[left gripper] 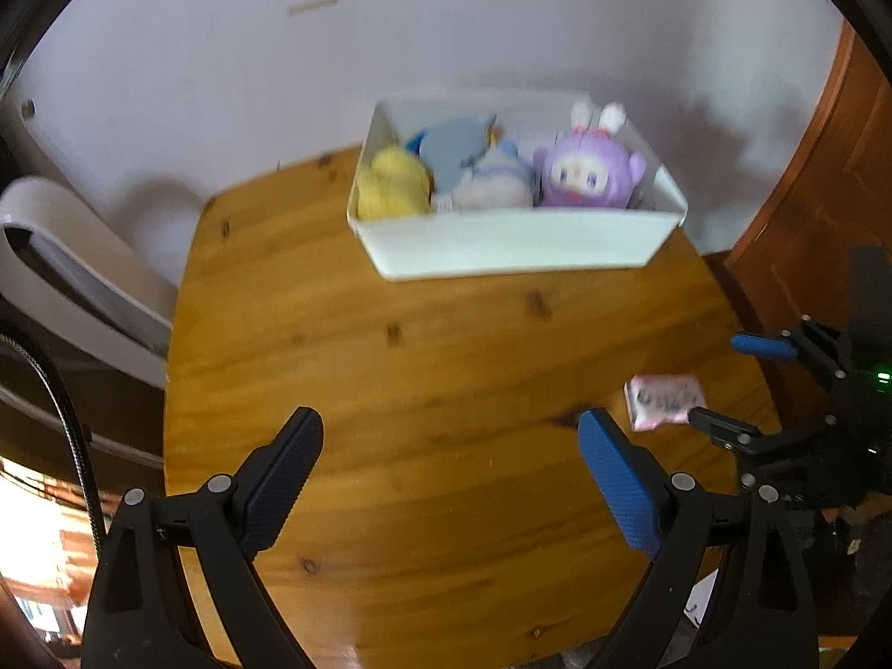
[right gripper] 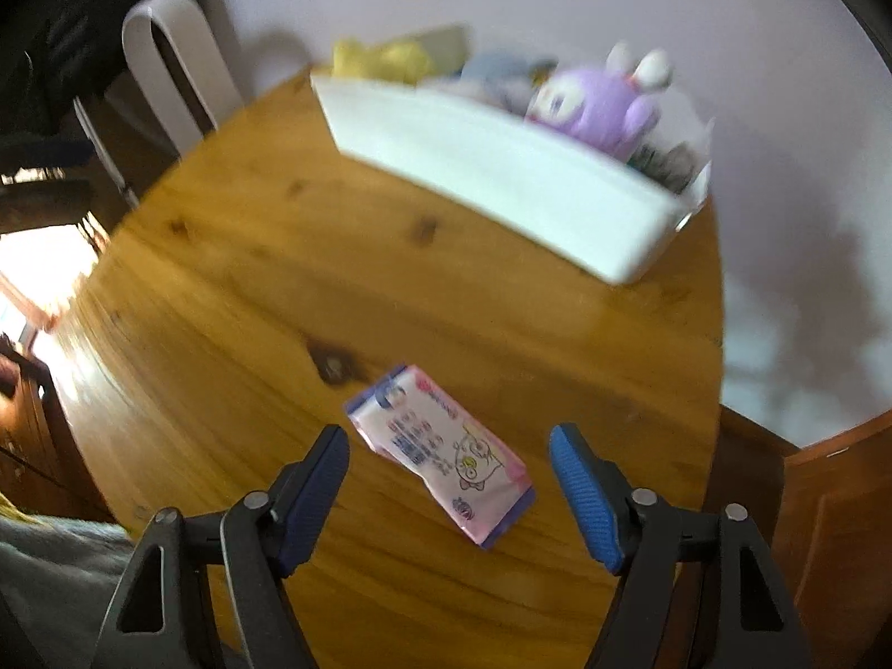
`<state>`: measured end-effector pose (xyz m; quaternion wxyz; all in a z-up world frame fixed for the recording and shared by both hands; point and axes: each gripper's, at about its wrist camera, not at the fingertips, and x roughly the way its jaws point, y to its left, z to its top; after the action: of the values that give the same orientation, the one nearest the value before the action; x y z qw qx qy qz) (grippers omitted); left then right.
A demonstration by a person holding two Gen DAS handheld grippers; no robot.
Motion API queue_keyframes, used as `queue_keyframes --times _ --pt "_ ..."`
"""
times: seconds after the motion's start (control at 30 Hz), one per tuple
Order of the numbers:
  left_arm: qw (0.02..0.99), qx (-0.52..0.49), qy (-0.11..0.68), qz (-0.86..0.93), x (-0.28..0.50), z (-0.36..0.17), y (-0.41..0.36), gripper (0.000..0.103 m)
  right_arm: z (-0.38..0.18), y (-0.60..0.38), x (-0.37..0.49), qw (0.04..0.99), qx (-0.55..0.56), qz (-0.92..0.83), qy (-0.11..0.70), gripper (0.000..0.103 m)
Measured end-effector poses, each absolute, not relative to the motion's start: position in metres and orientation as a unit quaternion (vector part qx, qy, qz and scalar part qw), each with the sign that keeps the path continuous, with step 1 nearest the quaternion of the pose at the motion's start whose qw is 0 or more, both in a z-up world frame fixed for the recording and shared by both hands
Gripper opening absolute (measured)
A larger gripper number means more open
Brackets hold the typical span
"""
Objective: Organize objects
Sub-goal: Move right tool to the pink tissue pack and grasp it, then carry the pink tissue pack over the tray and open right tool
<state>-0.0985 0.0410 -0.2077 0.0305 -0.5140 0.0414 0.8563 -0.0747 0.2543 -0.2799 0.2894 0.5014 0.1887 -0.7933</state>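
A pink and white tissue packet (right gripper: 440, 449) lies flat on the wooden table (right gripper: 234, 301), near its right edge; it also shows in the left wrist view (left gripper: 663, 400). My right gripper (right gripper: 449, 446) is open, its jaws on either side of the packet, just above it and not touching. In the left wrist view the right gripper (left gripper: 719, 379) shows at the right. My left gripper (left gripper: 449, 435) is open and empty over the table's front middle. A white bin (left gripper: 502, 242) at the back holds a yellow plush (left gripper: 390, 184), a blue-grey plush (left gripper: 474, 167) and a purple bunny plush (left gripper: 585, 167).
The bin (right gripper: 502, 173) stands against a pale wall (left gripper: 223, 83). A white chair back (left gripper: 72, 279) is at the table's left. A brown wooden door (left gripper: 825, 167) is at the right. The table's right edge is close to the packet.
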Motion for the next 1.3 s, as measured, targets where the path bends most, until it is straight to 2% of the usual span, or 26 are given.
queue_keyframes --times 0.07,0.27,0.43,0.83,1.3 --pt "0.027 -0.527 0.038 0.849 -0.097 -0.218 0.04 0.094 -0.295 0.251 -0.079 0.293 0.511 -0.782 0.204 0.067" --pt "0.013 -0.547 0.033 0.836 -0.096 -0.237 0.036 0.094 -0.313 0.245 -0.086 0.308 0.521 -0.765 0.217 0.063" --pt "0.003 -0.559 0.025 0.828 -0.099 -0.247 0.034 0.094 -0.317 0.245 -0.093 0.322 0.525 -0.759 0.211 0.039" --pt "-0.007 -0.567 0.015 0.823 -0.109 -0.251 0.037 0.094 -0.302 0.242 -0.102 0.333 0.525 -0.761 0.186 0.038" --pt "-0.009 -0.546 0.015 0.838 -0.132 -0.223 0.048 0.094 -0.22 0.23 -0.132 0.334 0.501 -0.791 0.105 0.038"
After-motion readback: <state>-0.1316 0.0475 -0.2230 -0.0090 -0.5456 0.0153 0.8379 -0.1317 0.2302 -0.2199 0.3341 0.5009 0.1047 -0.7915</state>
